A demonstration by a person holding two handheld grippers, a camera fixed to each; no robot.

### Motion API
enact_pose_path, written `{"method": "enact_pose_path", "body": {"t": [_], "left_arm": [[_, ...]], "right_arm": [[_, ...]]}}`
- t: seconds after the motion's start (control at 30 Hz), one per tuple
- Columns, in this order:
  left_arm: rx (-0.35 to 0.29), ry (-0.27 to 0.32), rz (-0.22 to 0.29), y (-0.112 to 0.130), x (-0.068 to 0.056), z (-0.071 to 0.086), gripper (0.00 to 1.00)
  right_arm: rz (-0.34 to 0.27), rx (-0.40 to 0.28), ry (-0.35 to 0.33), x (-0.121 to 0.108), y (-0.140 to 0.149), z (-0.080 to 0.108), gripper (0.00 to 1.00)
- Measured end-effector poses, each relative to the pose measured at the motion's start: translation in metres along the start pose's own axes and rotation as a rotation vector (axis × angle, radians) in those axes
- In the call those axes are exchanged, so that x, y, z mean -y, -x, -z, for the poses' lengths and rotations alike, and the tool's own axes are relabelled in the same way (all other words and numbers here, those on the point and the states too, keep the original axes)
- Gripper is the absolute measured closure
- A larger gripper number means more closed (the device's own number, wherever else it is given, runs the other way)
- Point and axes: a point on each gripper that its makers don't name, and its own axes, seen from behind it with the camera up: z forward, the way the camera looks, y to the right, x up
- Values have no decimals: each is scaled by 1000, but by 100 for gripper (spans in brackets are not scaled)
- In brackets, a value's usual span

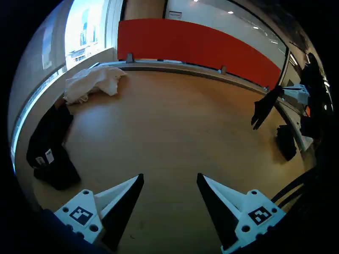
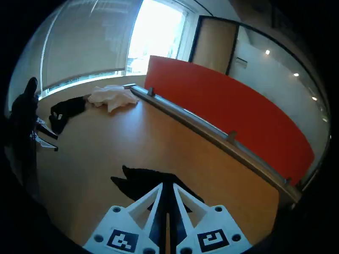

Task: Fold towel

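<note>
Left gripper (image 1: 169, 175): fingers spread wide with nothing between them, over bare wood at the near part of the desk (image 1: 178, 127).
Right gripper (image 2: 168, 185): fingers drawn almost together, pinching the black towel (image 2: 140, 182) at their tips.
Black towel: in the left gripper view it hangs limp from the right gripper at the desk's right side. In the right gripper view it spreads dark beneath the fingers. Whether its lower end touches the wood, I cannot tell.
White cloth heap (image 1: 95, 82): crumpled in the far corner of the desk, just beside the window sill and near the end of the metal rail (image 1: 190, 69).
Black cloth heap (image 1: 48, 144): along the window-side edge of the desk, near the white heap but apart from it, with small pale tags showing.
Far edge: the metal rail runs the whole length of the desk, with a red panel (image 1: 190, 44) standing upright right behind it.
Window side: a low pale sill (image 2: 84, 86) borders the desk below bright glass.
Open room: a broad stretch of wood lies between the two grippers, and between them and the heaps.
Person: a dark sleeve (image 2: 23, 114) behind the left gripper, at the left of the right gripper view.
</note>
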Motion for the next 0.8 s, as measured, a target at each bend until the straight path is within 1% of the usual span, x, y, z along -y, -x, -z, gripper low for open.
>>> {"method": "enact_pose_path", "body": {"t": [0.37,0.67,0.8], "left_arm": [[3,-8,-7,-1,-4,-1,7],[11,-13,-6,0,-7,-2,7],[15,-18,-17,0,-8,-2,7]], "right_arm": [[-39,28,68,-58,25,29,99],[-39,67,126,-106,51,52,99],[-45,84,151,-124,64,60,99]]}}
